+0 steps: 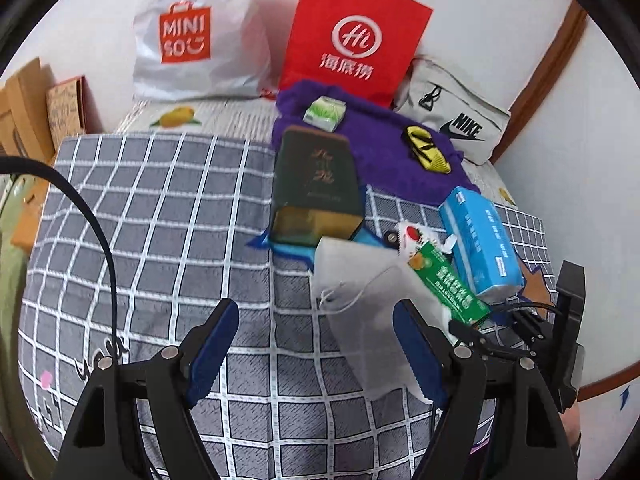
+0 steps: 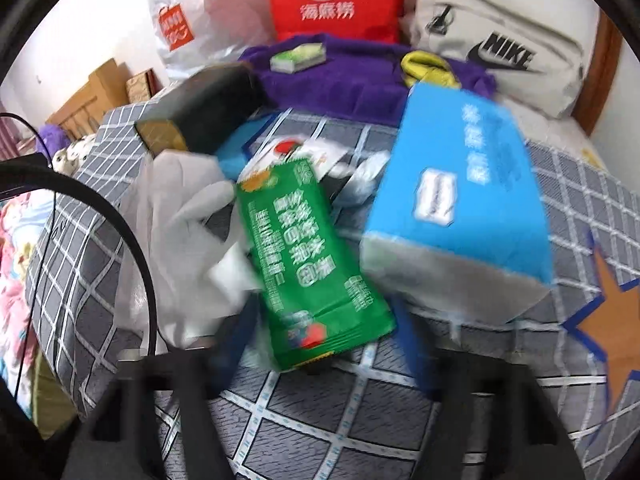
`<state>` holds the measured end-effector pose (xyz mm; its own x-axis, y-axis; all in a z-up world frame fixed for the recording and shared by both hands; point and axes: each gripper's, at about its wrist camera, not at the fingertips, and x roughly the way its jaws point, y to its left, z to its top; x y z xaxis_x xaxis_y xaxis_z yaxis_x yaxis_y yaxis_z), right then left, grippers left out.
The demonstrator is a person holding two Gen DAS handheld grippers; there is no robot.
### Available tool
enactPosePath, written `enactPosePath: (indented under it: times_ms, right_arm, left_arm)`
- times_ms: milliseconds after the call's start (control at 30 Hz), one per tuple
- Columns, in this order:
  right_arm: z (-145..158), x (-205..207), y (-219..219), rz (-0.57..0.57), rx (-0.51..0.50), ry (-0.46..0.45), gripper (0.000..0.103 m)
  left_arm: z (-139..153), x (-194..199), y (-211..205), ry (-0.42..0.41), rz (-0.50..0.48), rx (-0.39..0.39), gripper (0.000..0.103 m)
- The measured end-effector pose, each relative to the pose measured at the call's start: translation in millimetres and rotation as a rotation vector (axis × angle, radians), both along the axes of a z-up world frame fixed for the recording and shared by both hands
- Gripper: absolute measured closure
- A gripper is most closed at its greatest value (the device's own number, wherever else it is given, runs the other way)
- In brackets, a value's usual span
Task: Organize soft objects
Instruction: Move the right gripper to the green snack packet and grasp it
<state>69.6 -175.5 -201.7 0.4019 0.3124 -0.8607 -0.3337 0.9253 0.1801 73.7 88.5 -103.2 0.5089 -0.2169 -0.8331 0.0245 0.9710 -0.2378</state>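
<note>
Green packet (image 2: 308, 264) lying flat on the grey checked bed cover (image 1: 160, 208), near the bed's right edge, just beside a blue tissue pack (image 2: 460, 200) and overlapping a white drawstring pouch (image 1: 360, 288). Right gripper (image 2: 320, 344) low over the packet's near end, jaws blurred, apart, not pressing it. Left gripper (image 1: 316, 352) spread wide over the cover, one pad touching the pouch's edge, gripping nothing. Purple towel (image 1: 360, 128) toward the far edge.
</note>
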Motion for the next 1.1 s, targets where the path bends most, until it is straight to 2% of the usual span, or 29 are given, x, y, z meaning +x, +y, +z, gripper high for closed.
enactPosePath:
  times_ms: [100, 300, 367, 400, 433, 500, 567, 700, 900, 1000, 1100]
  right_arm:
    - [9, -14, 2, 0.048, 0.011, 0.004, 0.078]
    - [26, -53, -6, 0.094, 0.007, 0.041, 0.079]
    - [27, -60, -9, 0.102, 0.005, 0.059, 0.078]
    - [27, -64, -11, 0.108, -0.009, 0.062, 0.069]
    - [26, -67, -12, 0.114, -0.030, 0.061, 0.049]
    - [27, -72, -16, 0.102, -0.088, 0.023, 0.032]
    - [30, -71, -20, 0.090, -0.120, -0.005, 0.032]
    - [29, -53, -21, 0.073, -0.117, -0.023, 0.032]
    - [19, -27, 3, 0.134, -0.152, -0.038, 0.032]
    - [12, -22, 11, 0.187, -0.175, -0.016, 0.068]
    - [17, -26, 1, 0.161, -0.125, 0.021, 0.070]
  left_arm:
    - [-10, 0, 5, 0.029, 0.016, -0.007, 0.025]
    - [-19, -2, 11, 0.050, 0.027, 0.001, 0.025]
    - [-21, -3, 13, 0.052, 0.031, -0.001, 0.025]
    - [-22, -3, 14, 0.053, 0.031, 0.000, 0.025]
    - [-22, -3, 14, 0.053, 0.030, 0.003, 0.025]
    - [-23, -3, 15, 0.054, 0.030, 0.003, 0.025]
    - [-24, -3, 15, 0.055, 0.028, -0.001, 0.025]
    - [-27, 0, 12, 0.067, 0.022, 0.008, 0.025]
    - [-32, 1, 7, 0.084, 0.008, 0.013, 0.025]
    - [-33, 3, 6, 0.089, 0.009, 0.017, 0.025]
    - [-35, 3, 5, 0.091, 0.003, 0.018, 0.025]
